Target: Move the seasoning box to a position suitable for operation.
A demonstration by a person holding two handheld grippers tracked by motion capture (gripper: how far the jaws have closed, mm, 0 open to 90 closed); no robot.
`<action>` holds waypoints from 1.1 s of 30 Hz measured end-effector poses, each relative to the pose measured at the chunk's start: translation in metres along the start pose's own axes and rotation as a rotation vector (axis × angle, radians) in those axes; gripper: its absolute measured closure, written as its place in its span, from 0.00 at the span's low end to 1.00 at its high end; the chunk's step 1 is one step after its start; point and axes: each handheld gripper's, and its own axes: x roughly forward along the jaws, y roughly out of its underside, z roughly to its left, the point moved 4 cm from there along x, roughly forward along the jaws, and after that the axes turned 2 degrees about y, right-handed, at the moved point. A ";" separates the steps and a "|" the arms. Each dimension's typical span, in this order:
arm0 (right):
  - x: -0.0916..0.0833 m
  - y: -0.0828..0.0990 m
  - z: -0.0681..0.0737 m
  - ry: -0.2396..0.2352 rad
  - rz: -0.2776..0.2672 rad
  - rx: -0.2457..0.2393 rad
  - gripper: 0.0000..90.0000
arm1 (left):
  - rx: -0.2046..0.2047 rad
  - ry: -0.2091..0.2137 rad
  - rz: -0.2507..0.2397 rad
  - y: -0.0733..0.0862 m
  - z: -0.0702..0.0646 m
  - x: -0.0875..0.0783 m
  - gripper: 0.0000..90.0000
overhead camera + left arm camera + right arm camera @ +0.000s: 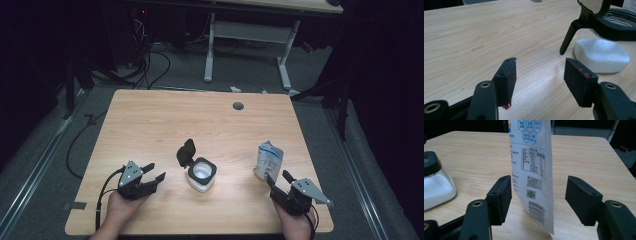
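A white and blue pouch (531, 170) is seen standing upright near the right edge of the tabletop (150, 120), lined up between the 2 fingers (501, 198) of the right gripper (278, 178), which are spread wide with clear gaps to both faces, so nothing is gripped. Toward the middle, nearer the front edge, a glass jar (202, 174) of white powder is set with its black lid (185, 152) flipped open, and the left gripper (152, 172) is held beside it, fingers (505, 80) wide apart and empty. It is judged that the thin pouch could be tipped or pushed away if 1 finger meets it first, and crumpled or dropped if squeezed low.
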 end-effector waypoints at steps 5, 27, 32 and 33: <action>-0.008 -0.002 0.007 -0.012 -0.015 -0.018 0.49 | -0.021 0.000 0.007 -0.001 0.001 0.005 0.49; 0.034 0.005 0.057 -0.118 0.077 -0.107 0.60 | -0.002 -0.016 0.013 0.005 -0.002 -0.001 0.54; 0.044 0.004 0.072 -0.150 0.077 -0.159 0.63 | 0.004 -0.008 0.023 0.007 -0.005 -0.003 0.57; 0.047 0.003 0.076 -0.152 0.081 -0.174 0.63 | 0.000 -0.010 0.025 0.007 -0.004 -0.002 0.57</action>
